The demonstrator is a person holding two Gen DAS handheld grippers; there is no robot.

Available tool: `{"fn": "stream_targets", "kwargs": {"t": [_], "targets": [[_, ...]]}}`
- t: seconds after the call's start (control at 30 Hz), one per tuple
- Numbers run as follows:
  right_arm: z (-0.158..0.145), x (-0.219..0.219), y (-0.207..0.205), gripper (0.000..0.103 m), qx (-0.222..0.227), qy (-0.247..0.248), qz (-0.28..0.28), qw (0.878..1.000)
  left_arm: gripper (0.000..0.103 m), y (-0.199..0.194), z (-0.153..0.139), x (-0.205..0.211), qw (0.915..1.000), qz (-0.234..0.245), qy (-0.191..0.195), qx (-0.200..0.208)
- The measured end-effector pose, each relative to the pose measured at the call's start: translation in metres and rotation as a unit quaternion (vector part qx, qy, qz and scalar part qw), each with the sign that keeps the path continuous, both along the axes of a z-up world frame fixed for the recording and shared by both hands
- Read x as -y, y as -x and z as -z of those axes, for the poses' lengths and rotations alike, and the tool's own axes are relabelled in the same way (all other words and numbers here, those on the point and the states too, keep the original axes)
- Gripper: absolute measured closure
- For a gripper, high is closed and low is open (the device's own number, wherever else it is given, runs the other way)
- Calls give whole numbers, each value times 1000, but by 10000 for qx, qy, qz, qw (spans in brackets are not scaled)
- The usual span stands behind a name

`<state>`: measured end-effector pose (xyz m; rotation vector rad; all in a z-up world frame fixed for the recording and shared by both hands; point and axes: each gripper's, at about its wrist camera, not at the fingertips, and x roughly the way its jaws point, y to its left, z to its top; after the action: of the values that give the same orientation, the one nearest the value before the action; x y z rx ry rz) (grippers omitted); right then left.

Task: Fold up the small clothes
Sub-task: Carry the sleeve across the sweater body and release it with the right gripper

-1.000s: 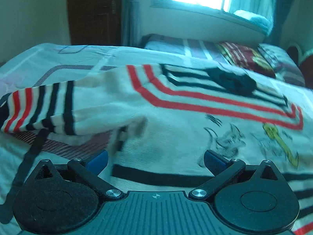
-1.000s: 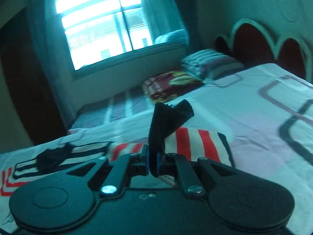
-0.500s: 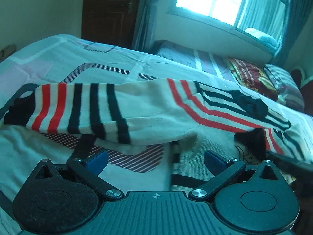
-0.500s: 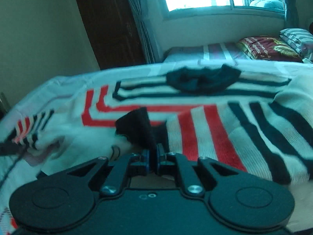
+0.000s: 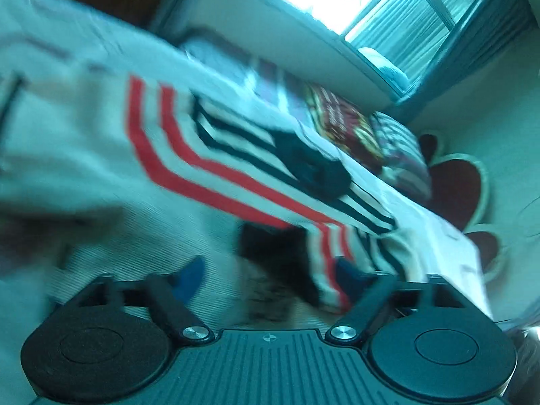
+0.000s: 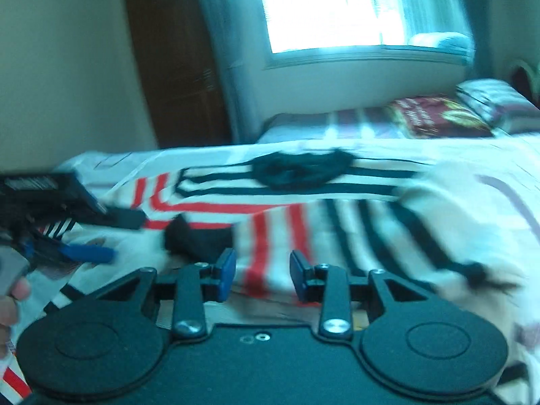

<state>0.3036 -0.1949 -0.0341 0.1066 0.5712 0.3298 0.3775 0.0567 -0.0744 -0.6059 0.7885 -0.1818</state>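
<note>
My right gripper [image 6: 260, 275] is low over the sweater [image 6: 280, 202], its jaws opening; the blue pads [image 6: 225, 274] stand apart with red-and-white striped knit showing between them, and neither pad presses the cloth. Just beyond the left-hand pad lies the black cuff [image 6: 195, 239] of the sleeve [image 6: 337, 233], which is folded across the body of the sweater. My left gripper [image 5: 270, 278] is over the same garment, jaws wide but closing, nothing pinched; the dark cuff [image 5: 276, 253] sits on the fabric in the gap ahead of them, though that view is badly smeared. From the right camera I see the left gripper [image 6: 87, 236] coming in from the left edge of the picture, one blue finger [image 6: 89, 253] out over the pale knit, a bit of my hand [image 6: 10, 303] beside it.

The sweater lies spread flat across the bed [image 6: 499, 155], white with red and black stripes. Farther on, its black collar [image 6: 300, 168] rests toward the far edge of the bed. Past that edge, a second bed [image 6: 320, 121] carries a red patterned pillow [image 6: 435, 116] and a striped pillow [image 6: 496, 101]. At the right end stands a scalloped headboard [image 5: 455, 185]. Behind everything, a wooden door [image 6: 175, 67] and a bright window [image 6: 324, 6] with curtains.
</note>
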Motion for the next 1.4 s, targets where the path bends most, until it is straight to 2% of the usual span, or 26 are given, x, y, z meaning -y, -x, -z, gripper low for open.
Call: {"fn": "stream_targets", "kwargs": {"t": [0.13, 0.17, 0.2, 0.23, 0.3, 0.33, 0.4, 0.53, 0.6, 0.73, 0.8, 0.87, 0.93, 1.0, 1.07, 1.1, 1.13, 1.17, 1.23, 1.27, 1.33, 1.4], "targets": [[-5, 47, 11, 67, -112, -475, 520, 9975, 25, -26, 25, 25, 9993, -123, 277, -213], [-5, 59, 13, 67, -182, -658, 640, 9956, 25, -32, 27, 30, 9995, -173, 201, -157], [-5, 70, 14, 66, -254, -863, 764, 9930, 37, -38, 25, 34, 9997, -188, 86, -96], [-4, 81, 15, 64, -327, -1070, 881, 9898, 100, -45, 24, 37, 9999, -119, 15, -110], [1, 102, 14, 62, -496, -1541, 1082, 9809, 98, -53, 22, 36, 9999, -129, 9, -51], [4, 112, 12, 60, -557, -1792, 1185, 9751, 98, -54, 16, 36, 9998, -101, -148, 49], [12, 132, 11, 58, -694, -2332, 1365, 9603, 98, -54, 7, 35, 9990, 17, -398, 193], [31, 158, 3, 58, -853, -3068, 1701, 9326, 98, -54, 1, 29, 9984, 137, -480, 265], [40, 172, 1, 59, -948, -3489, 1823, 9143, 98, -53, -1, 23, 9979, 95, -558, 323], [51, 189, -5, 60, -1034, -3977, 1995, 8896, 98, -55, 1, 19, 9977, 120, -606, 272], [52, 192, -7, 60, -1077, -4110, 1984, 8832, 98, -53, 10, 17, 9979, 100, -577, 270], [45, 196, -2, 58, -986, -4103, 1983, 8847, 98, -49, 17, 14, 9976, 115, -646, 213], [32, 196, 4, 58, -816, -3947, 1917, 8949, 98, -48, 21, 13, 9973, 157, -698, 178], [22, 191, 8, 58, -555, -3686, 1788, 9105, 98, -46, 25, 13, 9970, 156, -733, 179], [24, 186, -5, 60, -728, -3146, 1761, 9299, 98, -43, 28, 14, 9967, 112, -774, 195], [31, 181, -17, 71, -1024, -2726, 1753, 9405, 98, -42, 29, 15, 9964, 100, -815, 215], [41, 177, -25, 103, -1317, -2366, 1719, 9472, 98, -40, 30, 16, 9958, 82, -885, 236], [47, 178, -24, 103, -1268, -2200, 1796, 9504, 98, -38, 31, 17, 9950, 81, -960, 269], [48, 186, -23, 103, -1413, -2395, 1714, 9452, 95, -37, 29, 19, 9932, 114, -1114, 330], [45, 186, -25, 103, -1451, -2328, 1672, 9470, 94, -35, 28, 19, 9923, 69, -1183, 354], [40, 181, -30, 103, -1474, -2062, 1570, 9545, 82, -28, 24, 11, 9915, -138, -1248, 342], [28, 176, -33, 99, -1374, -1776, 1451, 9636, 72, -15, 15, -2, 9879, -635, -1358, 396]]}}
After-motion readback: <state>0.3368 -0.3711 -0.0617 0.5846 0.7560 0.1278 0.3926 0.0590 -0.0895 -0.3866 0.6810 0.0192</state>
